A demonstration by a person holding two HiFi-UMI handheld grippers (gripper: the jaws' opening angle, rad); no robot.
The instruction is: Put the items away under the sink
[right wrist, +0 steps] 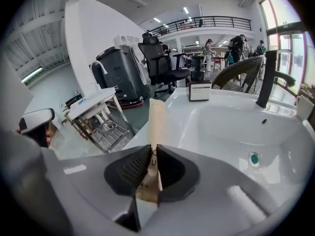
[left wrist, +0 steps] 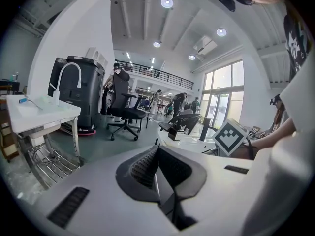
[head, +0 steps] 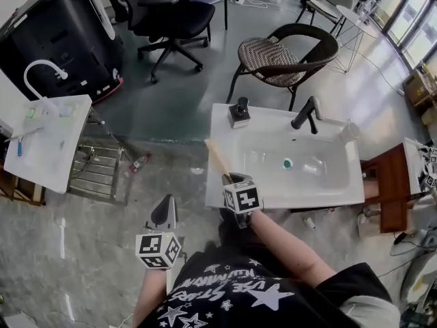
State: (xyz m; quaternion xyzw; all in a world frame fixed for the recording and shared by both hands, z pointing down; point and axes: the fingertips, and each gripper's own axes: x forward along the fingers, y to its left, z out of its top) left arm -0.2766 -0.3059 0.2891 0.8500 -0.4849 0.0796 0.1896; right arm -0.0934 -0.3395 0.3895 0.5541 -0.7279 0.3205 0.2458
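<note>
Right gripper [right wrist: 151,156]: its jaws are pressing together on a tan paper sleeve [right wrist: 155,124], which is sticking out past the pads and reaching along the left edge of the white sink [head: 307,193].
Left gripper [left wrist: 156,168]: its jaws are sitting together with nothing between them, and it is hanging off to the left, apart from the sink.
Step in hand: 1 item is being carried, gripped but not yet stowed, as I am reading it.
Done so far: nothing is showing as put away, and the space under the sink is lying hidden beneath the basin.
Left to do: the sleeve is waiting to go below. A soap dispenser [head: 239,112] and a small white cup-like thing [head: 349,131] are standing on the sink's top near the black faucet [head: 305,115], possibly next.
Progress: I am judging it early.
</note>
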